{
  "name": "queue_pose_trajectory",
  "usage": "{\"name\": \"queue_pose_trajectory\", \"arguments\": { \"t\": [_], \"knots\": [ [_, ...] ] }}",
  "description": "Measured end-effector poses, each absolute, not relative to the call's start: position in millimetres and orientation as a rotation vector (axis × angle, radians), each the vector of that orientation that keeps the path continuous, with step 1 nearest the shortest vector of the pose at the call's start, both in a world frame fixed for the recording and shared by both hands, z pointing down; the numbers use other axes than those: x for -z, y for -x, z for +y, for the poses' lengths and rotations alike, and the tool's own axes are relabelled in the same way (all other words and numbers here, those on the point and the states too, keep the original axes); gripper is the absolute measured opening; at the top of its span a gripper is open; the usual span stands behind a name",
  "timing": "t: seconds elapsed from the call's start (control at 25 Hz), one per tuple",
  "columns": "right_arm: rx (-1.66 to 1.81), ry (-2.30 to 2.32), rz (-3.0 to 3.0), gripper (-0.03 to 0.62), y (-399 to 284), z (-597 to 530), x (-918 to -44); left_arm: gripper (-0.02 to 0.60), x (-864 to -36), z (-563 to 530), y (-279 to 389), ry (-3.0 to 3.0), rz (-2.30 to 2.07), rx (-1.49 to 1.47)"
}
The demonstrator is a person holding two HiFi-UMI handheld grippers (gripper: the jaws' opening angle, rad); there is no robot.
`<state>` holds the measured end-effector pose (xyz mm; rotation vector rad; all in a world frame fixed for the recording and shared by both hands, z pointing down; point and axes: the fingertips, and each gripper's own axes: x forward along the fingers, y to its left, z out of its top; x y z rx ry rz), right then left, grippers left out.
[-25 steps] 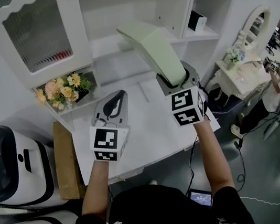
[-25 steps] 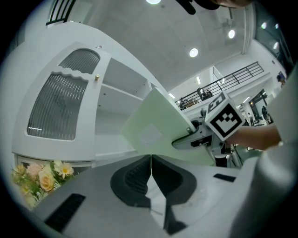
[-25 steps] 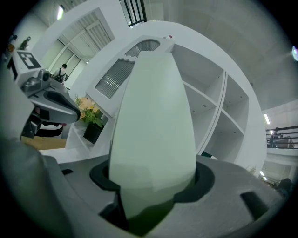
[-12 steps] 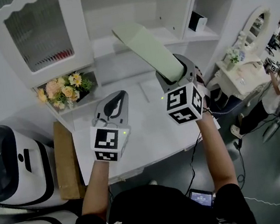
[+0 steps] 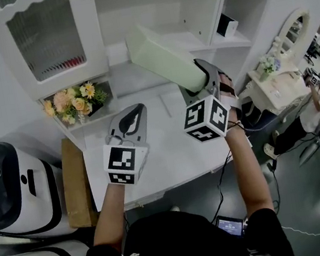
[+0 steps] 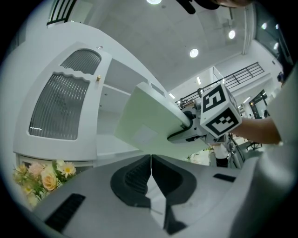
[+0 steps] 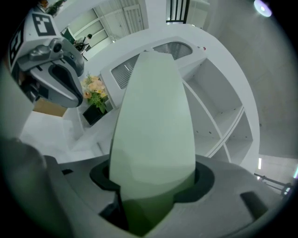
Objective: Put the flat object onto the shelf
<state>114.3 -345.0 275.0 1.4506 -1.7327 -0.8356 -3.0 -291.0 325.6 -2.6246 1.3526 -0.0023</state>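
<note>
Notably, the right tool [image 5: 201,81] covers one end of the flat object [image 5: 160,54].

You stand in a home set staged inside a large hall, more test lab than house. White shelves [image 5: 151,1] with a ribbed-glass door [image 5: 47,37] rise at twelve o'clock, flowers [image 5: 74,102] at ten, a dressing table [image 5: 274,84] with an oval mirror [image 5: 292,26] at two. Yet bulky white machines [image 5: 6,186] sit at eight, cables [image 5: 220,188] trail over the grey floor [image 5: 306,203] at five, and overhead run downlights [image 6: 194,53] and a gallery railing [image 6: 242,76].
</note>
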Motion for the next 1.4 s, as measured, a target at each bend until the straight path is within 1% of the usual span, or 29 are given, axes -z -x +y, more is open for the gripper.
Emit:
{"name": "queue_pose_trajectory", "arguments": {
  "t": [0.68, 1.4],
  "knots": [
    [1.076, -1.343, -1.485, 0.278, -104.4, -348.7, -271.7, 0.006, -326.5, -290.5, 6.9, 2.605, 1.372, 0.012],
    [1.231, -1.233, -1.358, 0.276, -103.1, -359.3, -283.1, 0.006, -333.3, -293.7, 1.2, 2.617, 1.379, 0.024]
  ]
}}
